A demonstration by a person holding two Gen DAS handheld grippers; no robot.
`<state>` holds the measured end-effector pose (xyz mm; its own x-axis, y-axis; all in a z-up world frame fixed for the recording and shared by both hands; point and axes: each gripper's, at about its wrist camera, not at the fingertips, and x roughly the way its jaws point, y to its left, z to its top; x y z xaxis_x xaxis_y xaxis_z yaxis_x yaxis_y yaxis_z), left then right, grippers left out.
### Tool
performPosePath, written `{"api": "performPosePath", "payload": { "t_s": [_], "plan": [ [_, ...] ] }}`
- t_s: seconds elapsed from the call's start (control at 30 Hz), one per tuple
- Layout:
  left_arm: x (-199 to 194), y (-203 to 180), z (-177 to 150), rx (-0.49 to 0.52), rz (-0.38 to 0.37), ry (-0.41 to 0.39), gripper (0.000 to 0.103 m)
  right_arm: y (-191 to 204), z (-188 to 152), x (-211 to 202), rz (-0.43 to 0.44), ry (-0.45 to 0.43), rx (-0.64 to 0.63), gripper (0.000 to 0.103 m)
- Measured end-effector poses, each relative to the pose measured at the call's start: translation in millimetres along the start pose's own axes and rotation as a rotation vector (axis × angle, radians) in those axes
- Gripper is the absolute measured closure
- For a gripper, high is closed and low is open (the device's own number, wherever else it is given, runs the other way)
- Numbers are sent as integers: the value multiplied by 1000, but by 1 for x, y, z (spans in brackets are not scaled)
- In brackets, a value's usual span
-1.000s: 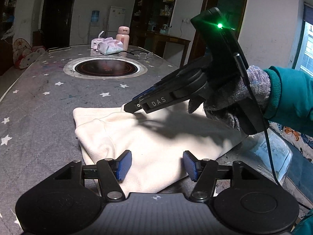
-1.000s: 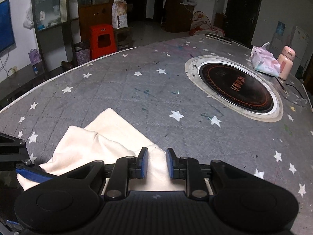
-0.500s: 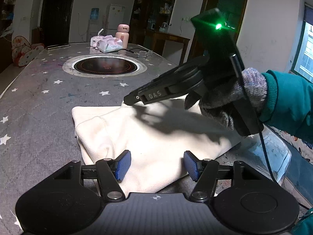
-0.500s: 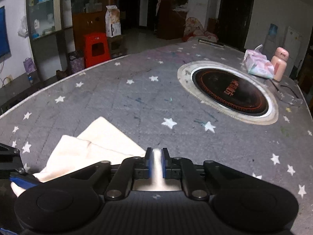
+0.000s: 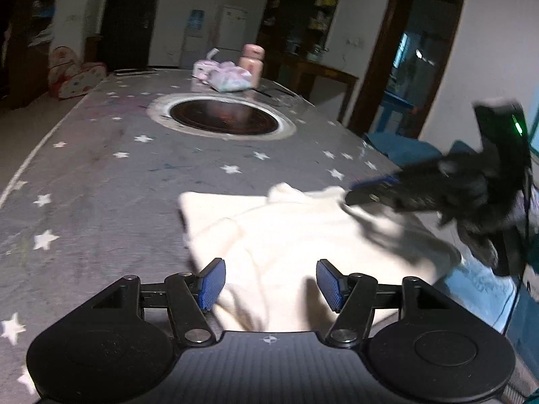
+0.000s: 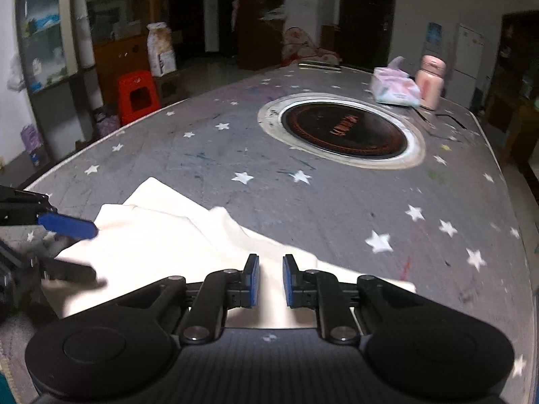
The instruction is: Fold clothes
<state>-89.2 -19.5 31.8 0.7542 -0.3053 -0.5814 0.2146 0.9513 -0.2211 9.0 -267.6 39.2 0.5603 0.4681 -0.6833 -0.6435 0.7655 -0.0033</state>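
A cream garment [image 5: 303, 235] lies folded on the grey star-patterned table [image 5: 101, 181]. It also shows in the right wrist view [image 6: 161, 235]. My left gripper [image 5: 267, 282] is open, its blue pads on either side of the garment's near edge. My right gripper [image 6: 267, 281] is partly open over the garment's right part, with cloth showing between the pads. In the left wrist view the right gripper [image 5: 363, 192] is blurred at the garment's far right edge. A pad of the left gripper [image 6: 67, 225] shows at the left of the right wrist view.
A round black hotplate [image 5: 222, 121] is set into the table's middle. Behind it stand a tissue pack [image 5: 225, 79] and a pink bottle [image 5: 252, 64]. The table edge runs close on the right [image 5: 471, 279]. A red stool [image 6: 138, 96] stands on the floor.
My right gripper was shut on the cloth half a second ago and has now opened somewhat. It has moved away to the right. The left gripper stays open.
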Motion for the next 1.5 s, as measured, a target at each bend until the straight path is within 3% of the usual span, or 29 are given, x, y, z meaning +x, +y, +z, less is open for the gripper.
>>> {"api": "performPosePath", "payload": {
  "t_s": [0.1,0.2,0.43,0.73,1.0,1.37,1.5],
  "plan": [
    [-6,13,1,-32,40,-4,42,5,-6,-12,17,-23,-1,88],
    [-5,23,3,-68,53,10,53,13,-11,-21,38,-36,-14,84],
    [11,14,-4,69,152,32,54,14,-27,-15,25,-1,-1,80],
    [6,13,3,84,177,11,52,-7,-14,-20,-1,-37,64,80],
    [4,17,4,61,179,19,50,-23,-8,19,-64,11,98,79],
    [-3,8,6,38,152,6,47,4,-16,-32,-2,-57,49,76],
    [-1,7,3,25,157,23,44,22,-34,-46,25,-57,19,63]
  ]
}}
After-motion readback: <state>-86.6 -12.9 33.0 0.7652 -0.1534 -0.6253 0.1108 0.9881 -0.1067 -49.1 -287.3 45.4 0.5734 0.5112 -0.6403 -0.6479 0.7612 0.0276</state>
